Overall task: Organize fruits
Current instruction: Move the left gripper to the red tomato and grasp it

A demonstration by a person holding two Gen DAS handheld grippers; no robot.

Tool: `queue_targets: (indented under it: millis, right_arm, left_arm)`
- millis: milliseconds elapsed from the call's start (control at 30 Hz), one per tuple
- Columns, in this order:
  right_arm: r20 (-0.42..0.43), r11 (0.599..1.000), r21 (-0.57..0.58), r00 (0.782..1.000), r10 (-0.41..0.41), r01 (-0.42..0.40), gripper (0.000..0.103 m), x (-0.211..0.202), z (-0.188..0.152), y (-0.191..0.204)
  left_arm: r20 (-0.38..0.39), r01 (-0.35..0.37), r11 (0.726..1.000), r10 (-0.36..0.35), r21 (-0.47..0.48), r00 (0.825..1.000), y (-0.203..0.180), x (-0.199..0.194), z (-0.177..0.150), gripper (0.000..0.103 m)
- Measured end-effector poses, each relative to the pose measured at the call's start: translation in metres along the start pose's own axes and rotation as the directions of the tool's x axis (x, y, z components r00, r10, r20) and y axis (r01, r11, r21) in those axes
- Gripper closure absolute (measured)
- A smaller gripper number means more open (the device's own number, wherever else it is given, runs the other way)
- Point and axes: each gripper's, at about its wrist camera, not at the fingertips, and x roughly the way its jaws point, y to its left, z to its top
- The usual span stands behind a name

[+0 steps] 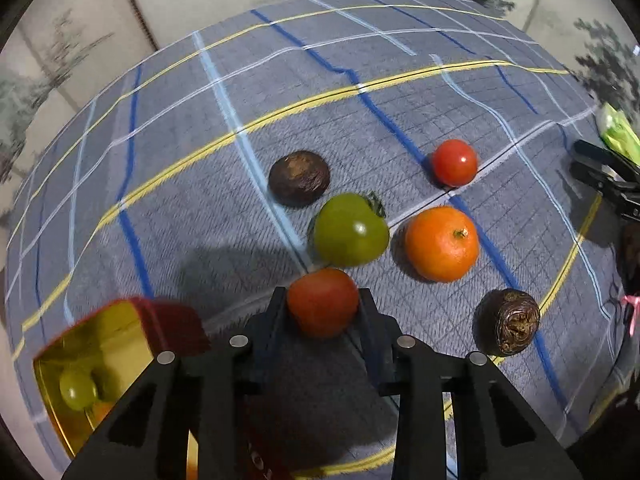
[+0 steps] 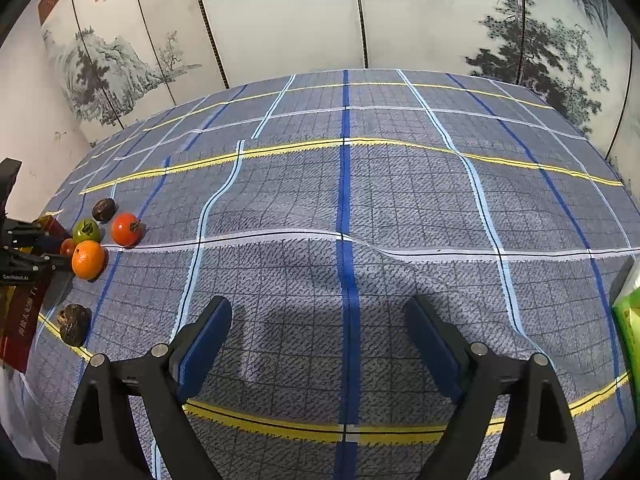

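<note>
Red-orange skin fills the gap between my left gripper (image 1: 322,300) fingers: a small red tomato (image 1: 322,302) sits low in the centre of the left wrist view, and both pads press against its sides, so I read that grip as closed on the fruit. It rests on the blue checked cloth (image 1: 200,208) with yellow, white and dark blue stripes.

Just above it in the same frame lies a green tomato (image 1: 350,230), almost touching the held one. To its right sits an orange (image 1: 442,243). Farther up and right is a second red tomato (image 1: 455,162), apart from the others. A dark brown wrinkled fruit (image 1: 299,177) lies up and left of the green tomato, and another brown wrinkled one (image 1: 514,321) sits at lower right, by a yellow stripe.

At lower left of that frame I see a red tin (image 1: 120,356) with a gold inside; a green grape-like fruit (image 1: 77,390) lies in it, blurred.

In the right wrist view my right gripper (image 2: 320,320) stands wide, nothing between its blue pads, only bare cloth below. The fruit cluster shows small at the left edge of that picture, beside the left gripper. A green packet (image 2: 628,320) peeks in at the right edge, and a painted folding screen (image 2: 280,12) stands behind the table.
</note>
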Motion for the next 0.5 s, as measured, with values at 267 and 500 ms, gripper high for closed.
queue_targets:
  millis: [267,500]
  right_arm:
    - [-0.012,1.000,-0.018,1.000,-0.007,0.007,0.010,0.003,0.001,0.004]
    - [-0.028,0.999,-0.047,0.999,-0.029,0.027,0.006,0.006,0.001,0.011]
  left_arm:
    - [0.122,0.002,0.973,0.027,-0.231,0.992,-0.026,-0.051,-0.059,0.068]
    - [0.221,-0.042,0.946,0.119,-0.322,0.968,-0.055,-0.087,-0.100,0.068]
